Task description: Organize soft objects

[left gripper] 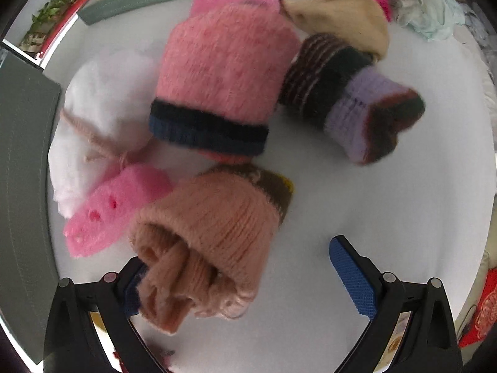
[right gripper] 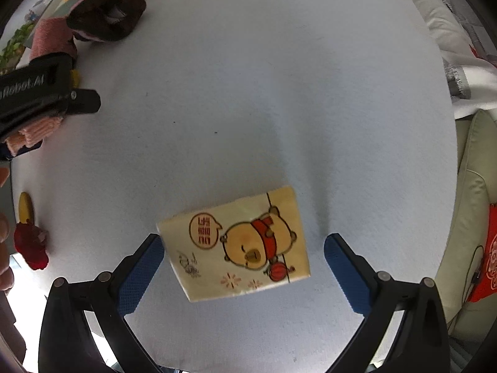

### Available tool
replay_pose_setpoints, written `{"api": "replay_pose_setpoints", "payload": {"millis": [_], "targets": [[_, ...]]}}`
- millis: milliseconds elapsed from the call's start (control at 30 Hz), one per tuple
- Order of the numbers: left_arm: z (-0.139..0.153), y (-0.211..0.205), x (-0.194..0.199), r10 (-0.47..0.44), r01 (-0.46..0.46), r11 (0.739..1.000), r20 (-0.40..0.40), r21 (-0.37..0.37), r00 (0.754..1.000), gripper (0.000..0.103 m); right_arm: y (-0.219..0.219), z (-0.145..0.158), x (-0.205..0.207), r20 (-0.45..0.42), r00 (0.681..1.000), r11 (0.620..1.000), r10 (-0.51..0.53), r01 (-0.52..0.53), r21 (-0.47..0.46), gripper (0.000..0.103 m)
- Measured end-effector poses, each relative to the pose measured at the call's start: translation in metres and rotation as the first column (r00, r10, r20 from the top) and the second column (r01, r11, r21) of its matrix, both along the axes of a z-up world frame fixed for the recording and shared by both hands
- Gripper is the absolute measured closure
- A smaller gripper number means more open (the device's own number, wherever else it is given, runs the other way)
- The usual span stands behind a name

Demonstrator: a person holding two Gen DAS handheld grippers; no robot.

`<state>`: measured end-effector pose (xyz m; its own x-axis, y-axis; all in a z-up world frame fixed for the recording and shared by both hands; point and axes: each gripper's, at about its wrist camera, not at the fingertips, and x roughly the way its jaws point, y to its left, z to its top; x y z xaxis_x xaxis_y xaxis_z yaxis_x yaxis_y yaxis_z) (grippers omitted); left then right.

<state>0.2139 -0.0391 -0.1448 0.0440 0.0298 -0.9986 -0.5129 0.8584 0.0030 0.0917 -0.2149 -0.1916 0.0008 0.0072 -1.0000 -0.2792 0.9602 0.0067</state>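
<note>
Left gripper (left gripper: 245, 279) jaws wide apart, peach sock (left gripper: 208, 248) against left pad, nothing clamped. Right gripper (right gripper: 243, 267) jaws apart, straddling tissue pack (right gripper: 239, 245) on white table (right gripper: 279, 93).

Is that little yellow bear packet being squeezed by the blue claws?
No. The packet lies flat on the white table; the right gripper is open, fingers beside it.

white table (right gripper: 248, 93) | green plant (left gripper: 52, 9) | beige sofa (right gripper: 469, 217) | red cushion (right gripper: 487, 255)
</note>
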Motion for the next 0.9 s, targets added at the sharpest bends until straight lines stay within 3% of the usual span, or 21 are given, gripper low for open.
{"api": "replay_pose_setpoints", "payload": {"millis": [200, 333, 433, 467, 500, 533, 600, 900], "targets": [[0.003, -0.004, 0.014, 0.014, -0.014, 1.0, 0.013, 0.014, 1.0, 0.0, 0.006, 0.001, 0.005, 0.009, 1.0, 1.0, 0.02, -0.02, 0.002, 0.0], [0.009, 0.03, 0.025, 0.036, -0.036, 0.999, -0.023, -0.012, 0.999, 0.0, 0.006, 0.003, 0.007, 0.003, 1.0, 1.0, 0.024, -0.024, 0.003, 0.0], [0.022, 0.039, 0.025, 0.041, -0.041, 0.999, 0.021, 0.0, 0.999, 0.019, 0.016, 0.0, 0.0, -0.011, 1.0, 1.0, 0.024, -0.024, -0.007, 0.003], [0.025, 0.039, 0.025, 0.031, -0.031, 1.0, 0.031, 0.006, 0.999, 0.031, 0.014, 0.001, 0.0, -0.004, 1.0, 1.0, 0.02, -0.02, -0.005, 0.006], [0.029, 0.039, 0.026, 0.014, -0.015, 1.0, 0.043, 0.011, 0.999, 0.046, 0.013, 0.003, 0.0, 0.007, 1.0, 1.0, 0.021, -0.021, -0.003, 0.015], [0.031, 0.039, 0.025, -0.002, 0.001, 1.0, 0.052, 0.01, 0.999, 0.053, 0.014, 0.008, -0.001, 0.027, 0.999, 1.0, 0.025, -0.025, -0.005, 0.023], [0.035, 0.041, 0.026, -0.031, 0.033, 0.999, 0.07, -0.024, 0.997, 0.059, 0.012, 0.007, -0.002, 0.016, 0.999, 0.999, 0.03, -0.03, 0.011, 0.023], [0.054, 0.033, -0.006, -0.159, 0.167, 0.984, 0.12, -0.056, 0.98, 0.059, 0.007, 0.016, -0.021, -0.023, 1.0, 0.998, -0.001, 0.002, 0.061, 0.023]]}}
